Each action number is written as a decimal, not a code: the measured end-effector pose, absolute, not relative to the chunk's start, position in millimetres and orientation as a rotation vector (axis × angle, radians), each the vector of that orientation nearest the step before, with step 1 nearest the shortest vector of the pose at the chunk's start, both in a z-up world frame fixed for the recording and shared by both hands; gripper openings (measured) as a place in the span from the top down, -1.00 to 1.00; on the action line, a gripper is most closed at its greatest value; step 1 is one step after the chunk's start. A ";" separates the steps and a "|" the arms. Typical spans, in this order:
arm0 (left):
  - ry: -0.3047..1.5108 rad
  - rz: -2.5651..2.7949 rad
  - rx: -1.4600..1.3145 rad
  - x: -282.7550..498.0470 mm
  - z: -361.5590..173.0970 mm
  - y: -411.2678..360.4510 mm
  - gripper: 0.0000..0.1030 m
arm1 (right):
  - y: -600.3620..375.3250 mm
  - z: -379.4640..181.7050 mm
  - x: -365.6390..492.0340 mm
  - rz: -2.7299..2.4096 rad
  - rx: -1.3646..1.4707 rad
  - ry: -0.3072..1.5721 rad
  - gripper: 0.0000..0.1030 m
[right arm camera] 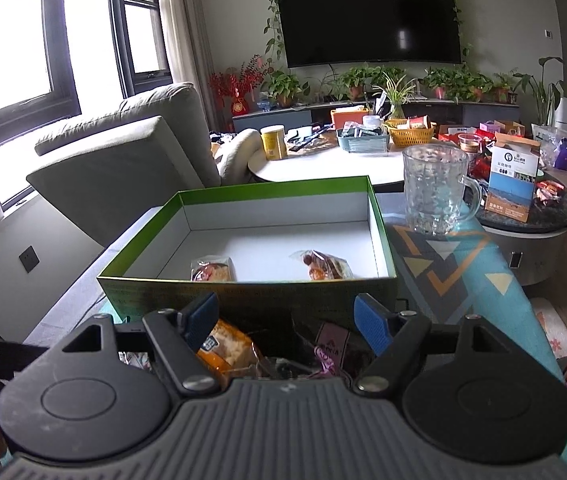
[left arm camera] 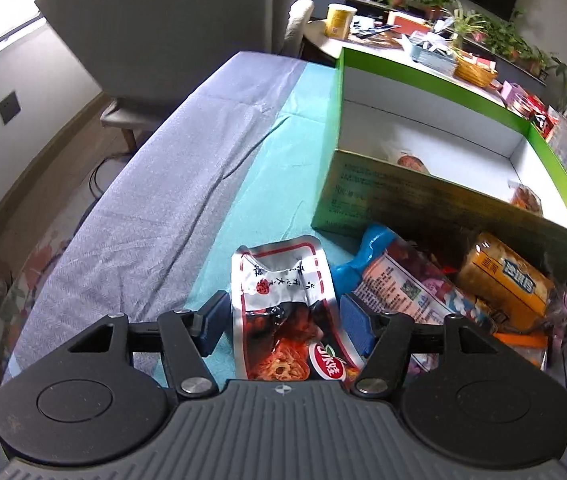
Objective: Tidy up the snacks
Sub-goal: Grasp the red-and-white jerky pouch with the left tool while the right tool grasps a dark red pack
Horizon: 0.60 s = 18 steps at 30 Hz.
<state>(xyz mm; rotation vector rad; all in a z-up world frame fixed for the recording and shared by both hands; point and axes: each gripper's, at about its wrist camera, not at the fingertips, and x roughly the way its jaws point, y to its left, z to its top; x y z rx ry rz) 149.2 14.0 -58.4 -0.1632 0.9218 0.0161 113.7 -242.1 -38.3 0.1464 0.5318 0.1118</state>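
- Left wrist view: left gripper pitched down, jaws spread either side of the red-and-silver snack pouch, pads not pressing. Green box at one o'clock. Advise closing squarely on the pouch edges before lifting.
- Right wrist view: right gripper released, empty, hovering over loose snacks; box at twelve o'clock.

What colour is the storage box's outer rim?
Bright green on the box, white inside; clearest in the right wrist view.
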 end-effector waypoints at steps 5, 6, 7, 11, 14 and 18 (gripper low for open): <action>0.908 0.046 -0.136 152.8 -60.0 8.6 -0.22 | -238.1 -41.4 110.4 0.134 0.140 0.541 -0.07; 0.906 0.048 -0.129 152.7 -60.2 7.4 -0.23 | -236.8 -41.7 108.6 0.143 0.134 0.539 -0.07; 0.901 0.048 -0.123 152.3 -60.8 6.8 -0.23 | -236.1 -41.7 105.3 0.157 0.125 0.535 -0.07; 0.872 0.022 -0.095 148.0 -62.2 8.1 -0.15 | -226.9 -42.1 98.5 0.229 0.077 0.527 -0.07; 0.872 0.010 -0.082 143.8 -63.5 13.1 -0.14 | -217.0 -45.3 92.6 0.293 0.026 0.532 -0.07; 0.888 -0.011 -0.074 130.4 -60.1 23.2 -0.14 | -207.4 -52.6 79.3 0.364 -0.052 0.547 -0.07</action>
